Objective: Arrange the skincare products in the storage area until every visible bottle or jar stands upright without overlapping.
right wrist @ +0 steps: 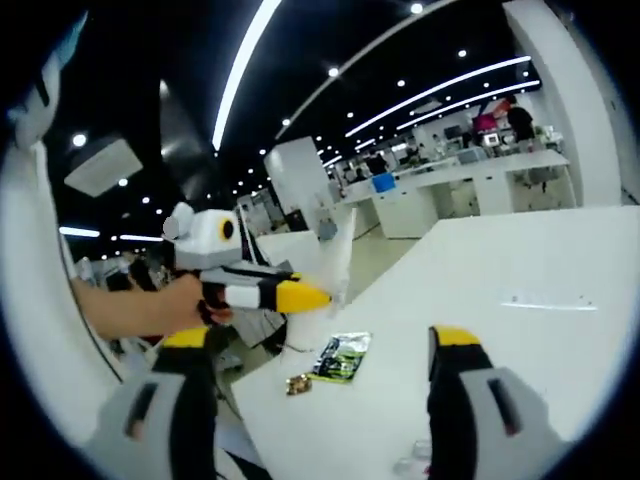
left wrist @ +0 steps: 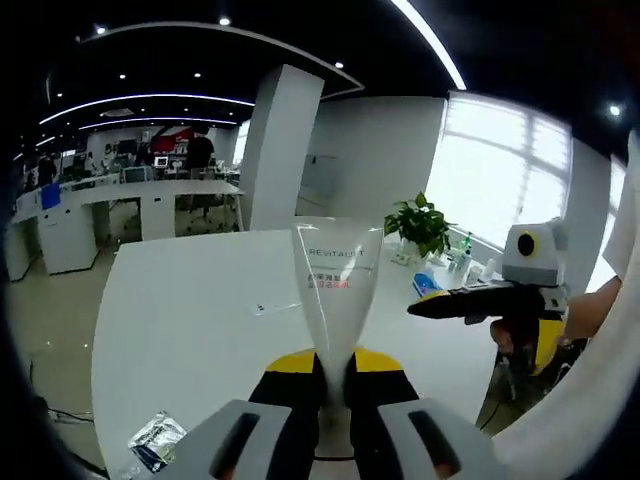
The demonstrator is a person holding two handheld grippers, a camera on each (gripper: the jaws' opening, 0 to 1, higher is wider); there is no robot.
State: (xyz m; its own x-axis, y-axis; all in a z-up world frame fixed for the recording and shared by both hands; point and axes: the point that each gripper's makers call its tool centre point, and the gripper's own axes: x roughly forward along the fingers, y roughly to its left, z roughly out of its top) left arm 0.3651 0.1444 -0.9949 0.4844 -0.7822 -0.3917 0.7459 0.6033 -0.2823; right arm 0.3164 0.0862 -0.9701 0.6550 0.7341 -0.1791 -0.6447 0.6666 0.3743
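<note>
A translucent white tube [left wrist: 335, 290] printed "REVITALI…" stands with its flat wide end up, and my left gripper [left wrist: 335, 368] is shut on its narrow lower end, above the white table [left wrist: 190, 320]. In the right gripper view the same tube [right wrist: 339, 262] sticks up from the left gripper's yellow tip [right wrist: 318, 296], with a hand holding that gripper. My right gripper [right wrist: 318, 340] is open and nothing lies between its jaws. It also comes in from the right of the left gripper view, as the right gripper [left wrist: 432, 303] held by a hand.
A green foil sachet [right wrist: 340, 358] and a small brown item [right wrist: 297, 383] lie near the table edge; the sachet [left wrist: 155, 440] also shows at lower left. A potted plant [left wrist: 420, 225], small bottles [left wrist: 462, 258] and a blue object [left wrist: 426, 283] stand by the window.
</note>
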